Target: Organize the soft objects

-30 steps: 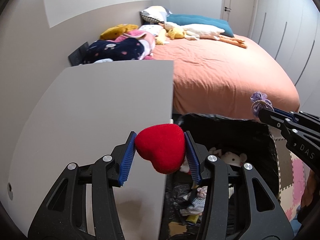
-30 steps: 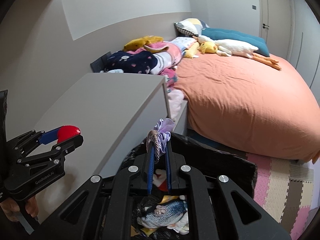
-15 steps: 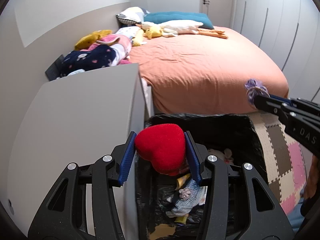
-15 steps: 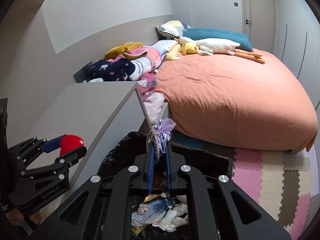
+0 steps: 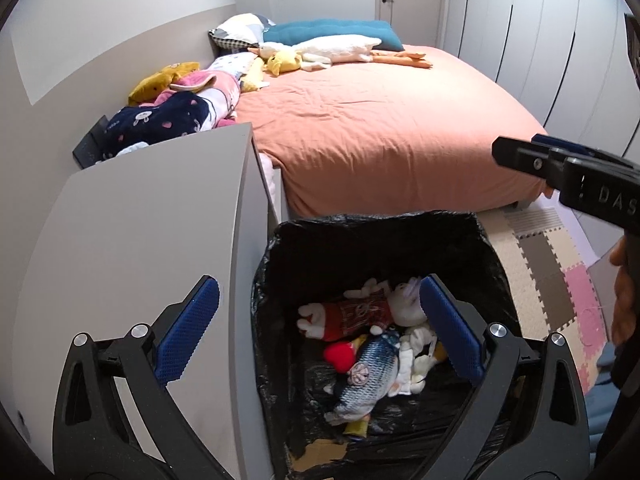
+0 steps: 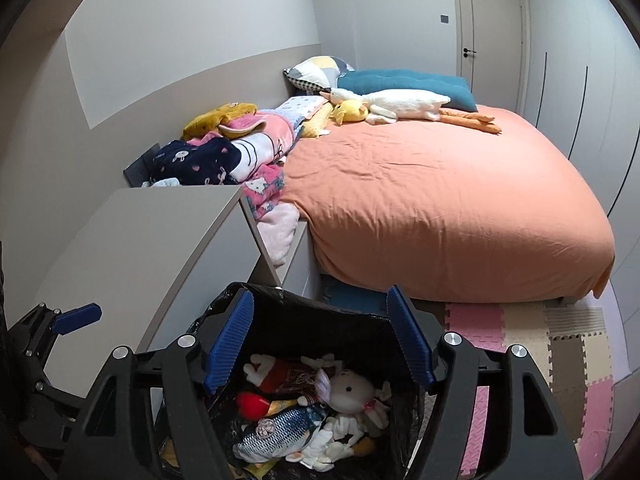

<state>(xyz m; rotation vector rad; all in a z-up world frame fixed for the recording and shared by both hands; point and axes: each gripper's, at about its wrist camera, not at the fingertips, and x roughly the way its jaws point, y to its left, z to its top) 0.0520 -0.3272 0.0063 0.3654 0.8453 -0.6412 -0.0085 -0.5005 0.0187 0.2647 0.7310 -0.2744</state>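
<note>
We held both grippers tilted down over the bin (image 5: 472,224); left gripper (image 5: 318,330) & right gripper (image 6: 318,338) jaws were opening, nothing between. Inside: red heart (image 5: 339,354), fish plush (image 6: 280,432), white doll (image 6: 352,392).

The orange bed (image 6: 440,200) carries a white goose plush (image 6: 404,106), pillows and folded blankets (image 6: 240,148) — all along its head and wall side.

Orange-covered bed (image 6: 440,200) across the room, teal pillow (image 6: 404,82) and checkered pillow (image 6: 316,72) at its head. Grey cabinet top (image 5: 140,240) on the left. Pink and beige foam floor mats (image 6: 560,344) below the bed. Closed door (image 6: 492,28) beyond.
</note>
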